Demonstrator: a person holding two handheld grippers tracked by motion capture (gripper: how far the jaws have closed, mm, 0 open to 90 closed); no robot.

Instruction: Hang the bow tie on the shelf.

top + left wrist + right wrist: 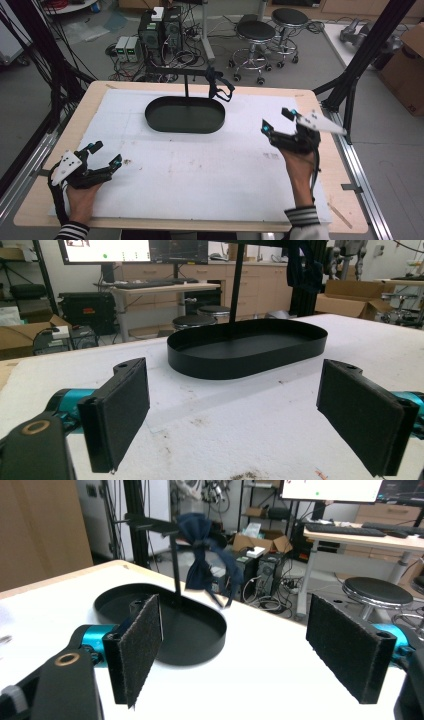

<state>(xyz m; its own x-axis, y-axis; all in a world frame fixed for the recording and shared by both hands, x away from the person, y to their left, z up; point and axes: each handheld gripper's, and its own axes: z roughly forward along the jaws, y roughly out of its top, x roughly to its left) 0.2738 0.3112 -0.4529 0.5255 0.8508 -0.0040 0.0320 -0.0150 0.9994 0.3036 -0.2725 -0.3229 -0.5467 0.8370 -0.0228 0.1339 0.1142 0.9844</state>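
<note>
On the desk (200, 165) both grippers wait with jaws spread wide and empty, left gripper (102, 155) near the front-left edge, right gripper (277, 120) at right, so no grasp seems begun; the likely target, a dark cloth (202, 562) draped on the stand's bar above the black tray (185, 115), hangs well apart, ahead of both.

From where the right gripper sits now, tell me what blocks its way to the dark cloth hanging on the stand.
Nothing visible does. The right gripper is open above bare white table cover, and the cloth hangs from the stand's arm over the far edge of the black tray, with open space between.
</note>
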